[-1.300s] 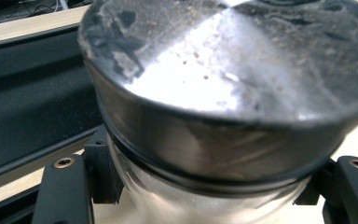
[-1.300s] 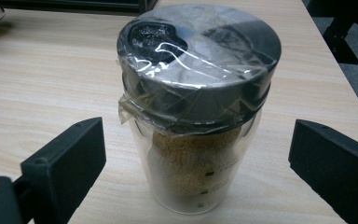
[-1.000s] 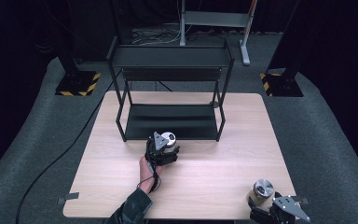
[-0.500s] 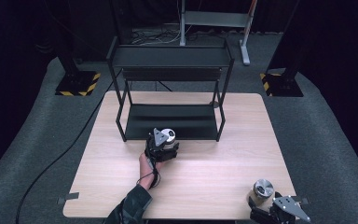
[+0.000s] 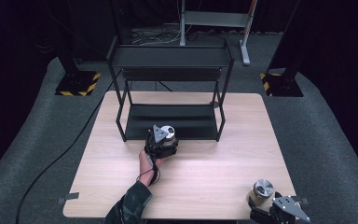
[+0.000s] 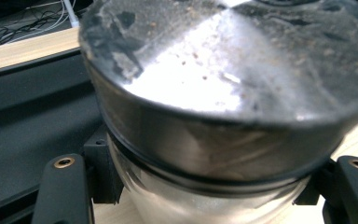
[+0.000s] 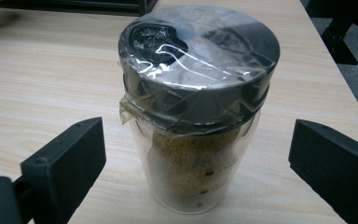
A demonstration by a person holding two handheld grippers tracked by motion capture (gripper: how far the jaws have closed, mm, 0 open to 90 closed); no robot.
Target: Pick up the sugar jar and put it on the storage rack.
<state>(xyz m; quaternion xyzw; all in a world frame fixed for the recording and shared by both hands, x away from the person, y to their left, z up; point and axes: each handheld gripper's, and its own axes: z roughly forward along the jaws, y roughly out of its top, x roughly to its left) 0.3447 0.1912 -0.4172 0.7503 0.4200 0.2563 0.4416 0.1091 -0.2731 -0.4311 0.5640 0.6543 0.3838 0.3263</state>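
A clear jar with a shiny metal lid point(image 6: 223, 79) sits between the jaws of my left gripper point(image 6: 209, 198), which is shut on its body. In the high view this jar point(image 5: 168, 131) and the left gripper point(image 5: 163, 141) are at the front edge of the black rack's lower shelf point(image 5: 186, 122). A second jar point(image 7: 198, 102) has a black lid wrapped in plastic film and holds brown granules. It stands on the table between the wide-apart jaws of my right gripper point(image 7: 196, 163), untouched. Both are at the table's near right corner, the jar point(image 5: 262, 190) just ahead of the right gripper point(image 5: 266, 207).
The black two-tier metal rack point(image 5: 170, 56) stands at the back middle of the wooden table point(image 5: 214, 163). A cable point(image 5: 70, 144) runs across the grey floor at the left. Stand bases with yellow-black stripes point(image 5: 77, 86) sit behind the table.
The left gripper with its jar has edged slightly toward the rack's lower shelf. The right gripper and its jar have stayed put.
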